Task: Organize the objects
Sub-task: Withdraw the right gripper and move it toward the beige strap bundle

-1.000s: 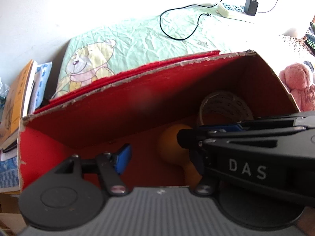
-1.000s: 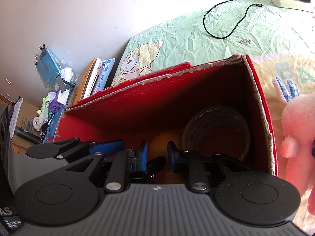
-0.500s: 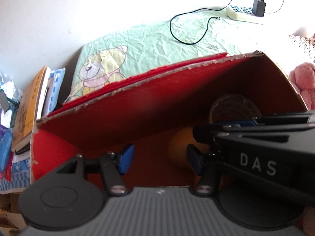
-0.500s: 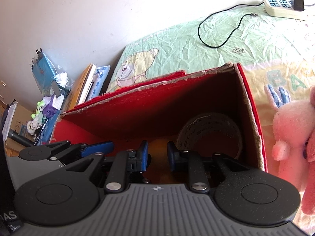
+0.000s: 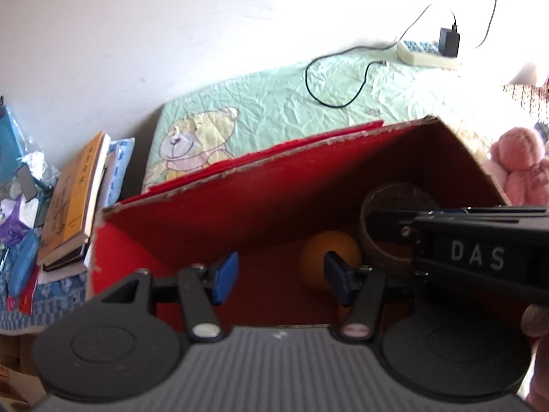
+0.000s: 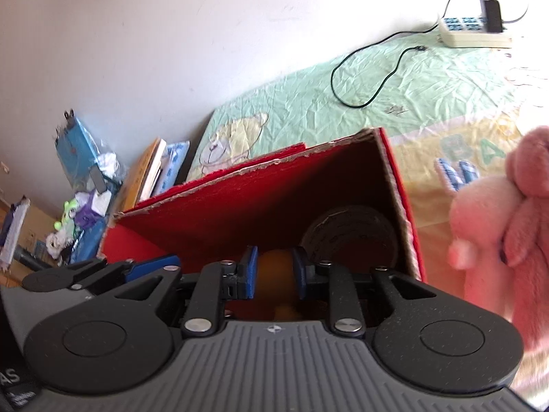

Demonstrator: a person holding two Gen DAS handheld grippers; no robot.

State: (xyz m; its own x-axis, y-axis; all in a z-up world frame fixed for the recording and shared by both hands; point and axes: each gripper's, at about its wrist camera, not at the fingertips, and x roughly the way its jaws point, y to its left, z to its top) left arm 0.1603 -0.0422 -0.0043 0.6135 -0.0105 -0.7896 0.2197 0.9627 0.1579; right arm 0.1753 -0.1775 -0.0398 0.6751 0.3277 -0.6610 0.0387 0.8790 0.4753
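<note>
A red cardboard box [image 5: 240, 206] stands open on the bed. Inside it lie an orange ball [image 5: 319, 250] and a roll of brown tape [image 5: 394, 199], which leans in the right corner. My left gripper [image 5: 281, 274] hangs over the box's near side; its jaws are closing with only the red box floor between them. The right gripper [image 6: 273, 273] hovers above the same box [image 6: 257, 199], its jaws opening slightly. The ball [image 6: 274, 267] shows through the gap, lower down and untouched. The tape roll [image 6: 350, 230] sits just right of it.
A pink plush toy [image 6: 497, 223] lies right of the box. On the green bear-print sheet [image 5: 274, 110] behind it lie a black cable [image 5: 329, 103] and a power strip [image 5: 425, 55]. Books [image 5: 75, 192] and clutter are stacked at the left, by the wall.
Both grippers have drawn back and up from the box, so more of the bed and wall shows. The right jaws stand a little wider, the left jaws a little narrower.
</note>
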